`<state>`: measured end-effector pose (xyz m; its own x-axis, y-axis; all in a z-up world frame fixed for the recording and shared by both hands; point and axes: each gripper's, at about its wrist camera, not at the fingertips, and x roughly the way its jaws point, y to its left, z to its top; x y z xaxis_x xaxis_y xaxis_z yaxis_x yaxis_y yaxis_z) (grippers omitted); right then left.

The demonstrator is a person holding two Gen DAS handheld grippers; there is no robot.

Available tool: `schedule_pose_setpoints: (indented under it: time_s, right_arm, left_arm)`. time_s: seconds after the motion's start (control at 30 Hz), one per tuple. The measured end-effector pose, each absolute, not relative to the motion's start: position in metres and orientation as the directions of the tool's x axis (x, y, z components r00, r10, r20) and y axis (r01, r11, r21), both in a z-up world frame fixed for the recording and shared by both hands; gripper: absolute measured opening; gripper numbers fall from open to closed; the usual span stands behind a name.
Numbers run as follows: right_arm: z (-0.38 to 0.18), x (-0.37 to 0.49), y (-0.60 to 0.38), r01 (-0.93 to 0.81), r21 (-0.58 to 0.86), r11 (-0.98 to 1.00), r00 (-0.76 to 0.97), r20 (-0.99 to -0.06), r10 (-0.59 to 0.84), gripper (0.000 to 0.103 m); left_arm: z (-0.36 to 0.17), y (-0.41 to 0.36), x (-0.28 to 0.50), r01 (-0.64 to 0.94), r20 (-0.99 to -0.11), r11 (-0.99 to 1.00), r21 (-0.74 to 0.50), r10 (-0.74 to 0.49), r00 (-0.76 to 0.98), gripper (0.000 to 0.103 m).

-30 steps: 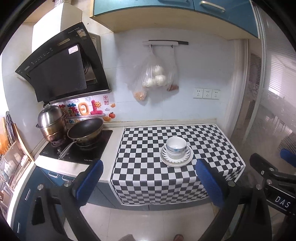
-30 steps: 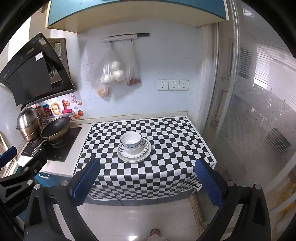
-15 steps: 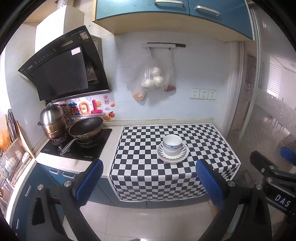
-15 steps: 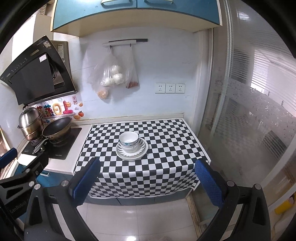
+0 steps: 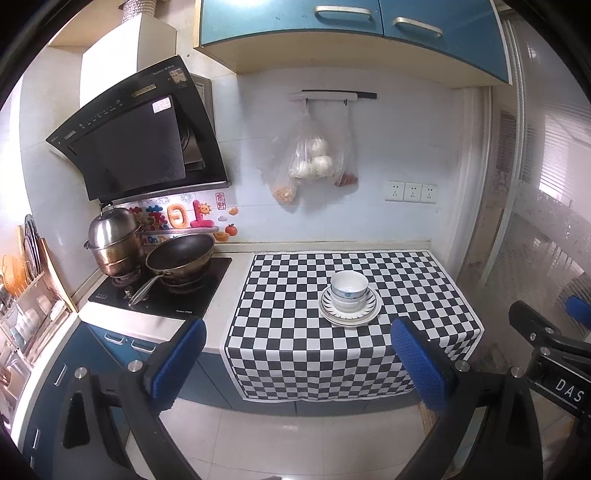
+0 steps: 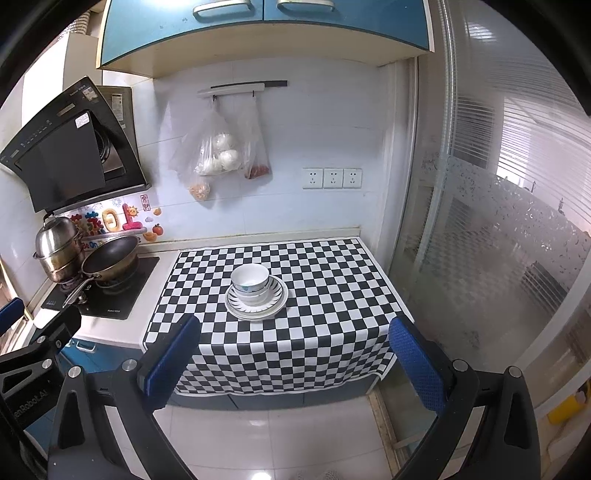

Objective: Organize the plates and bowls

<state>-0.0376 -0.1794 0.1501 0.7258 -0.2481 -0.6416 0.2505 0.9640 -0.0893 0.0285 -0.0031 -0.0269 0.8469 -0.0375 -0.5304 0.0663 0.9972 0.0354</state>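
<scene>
Bowls (image 5: pixel 348 287) mid-cloth (image 5: pixel 424 280); both grippers (image 5: pixel 299 362) (image 6: pixel 295 358) agape, clear

One stack of crockery ahead, between the fingers of both grippers: bowls (image 5: pixel 348 291) nested on plates (image 5: pixel 350 314), at least two of each by the rims, exact number hard to tell. One checkered cloth (image 5: pixel 295 317) under them. Beyond the left fingers, one frying pan (image 5: pixel 180 253) and one steel pot (image 5: pixel 113 240) on one hob (image 5: pixel 184 295). Higher up, three wall sockets (image 5: pixel 410 192), and about three hanging plastic bags (image 5: pixel 314 162). Overhead, two cabinet handles (image 5: pixel 376 18).
</scene>
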Motion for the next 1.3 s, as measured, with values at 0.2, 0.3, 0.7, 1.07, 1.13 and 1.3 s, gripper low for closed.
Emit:
schedule_pose_setpoints:
  time_s: [0.2, 0.3, 0.7, 1.07, 1.13, 1.3]
  right_arm:
    - [0.15, -0.036, -0.187, 0.247, -0.09, 0.965, 0.722, -0.646, -0.246, 0.103]
    - [0.149, -0.034, -0.19, 0.247, -0.098, 0.964, 0.717, -0.651, -0.25, 0.103]
    - [0.147, -0.033, -0.198, 0.253, -0.112, 0.961, 0.711, -0.652, -0.263, 0.103]
    - [0.145, -0.033, -0.2, 0.249, -0.113, 0.962, 0.713, -0.651, -0.261, 0.103]
    - [0.145, -0.033, -0.2, 0.25, -0.112, 0.962, 0.714, -0.65, -0.261, 0.103]
    - [0.145, -0.032, -0.201, 0.249, -0.108, 0.963, 0.714, -0.651, -0.258, 0.103]
  left_arm:
    - [-0.028, -0.005, 0.027, 0.058, -0.531, 0.998, 0.038, -0.029, 0.847, 0.102]
    - [-0.028, -0.007, 0.027, 0.059, -0.531, 0.998, 0.034, -0.032, 0.847, 0.102]
    - [-0.032, -0.017, 0.028, 0.075, -0.539, 0.996, 0.044, -0.04, 0.841, 0.102]
    - [-0.03, -0.017, 0.03, 0.071, -0.54, 0.997, 0.04, -0.038, 0.841, 0.102]
    - [-0.03, -0.017, 0.03, 0.071, -0.54, 0.997, 0.042, -0.037, 0.841, 0.102]
    - [-0.03, -0.015, 0.031, 0.067, -0.536, 0.997, 0.049, -0.03, 0.843, 0.102]
